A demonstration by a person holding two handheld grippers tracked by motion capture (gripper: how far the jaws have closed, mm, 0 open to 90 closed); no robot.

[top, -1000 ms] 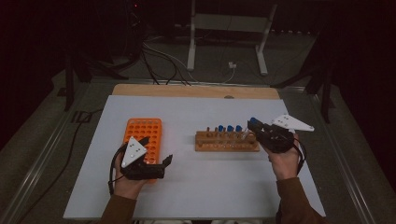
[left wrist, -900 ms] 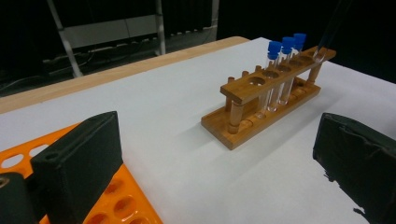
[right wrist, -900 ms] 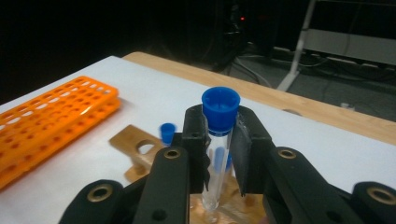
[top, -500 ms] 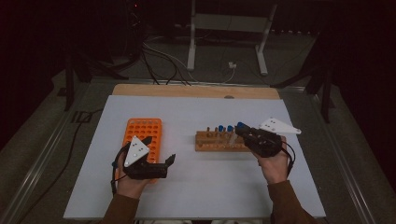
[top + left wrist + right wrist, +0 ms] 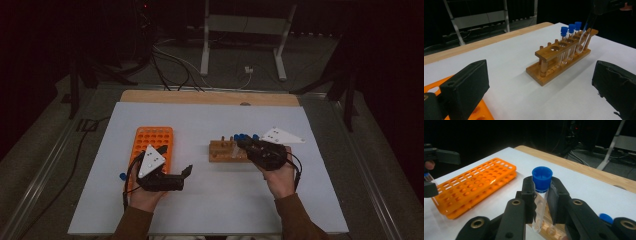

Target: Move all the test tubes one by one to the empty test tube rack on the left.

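A wooden tube rack stands on the white sheet right of centre, with three blue-capped tubes upright in it. My right gripper hovers over the rack's right end, shut on a clear tube with a blue cap. That tube slants down with its round bottom inside the rack frame. My left gripper rests at the orange rack's near right corner. Its wide-apart pads hold nothing and point toward the wooden rack.
The orange rack has many empty holes. A small blue cap shows beside the left hand. The white sheet lies on a wooden table. Cables and a metal stand sit on the floor beyond.
My right gripper has moved left with the tube, from the rack's right end to over the rack. The left gripper has stayed in place.
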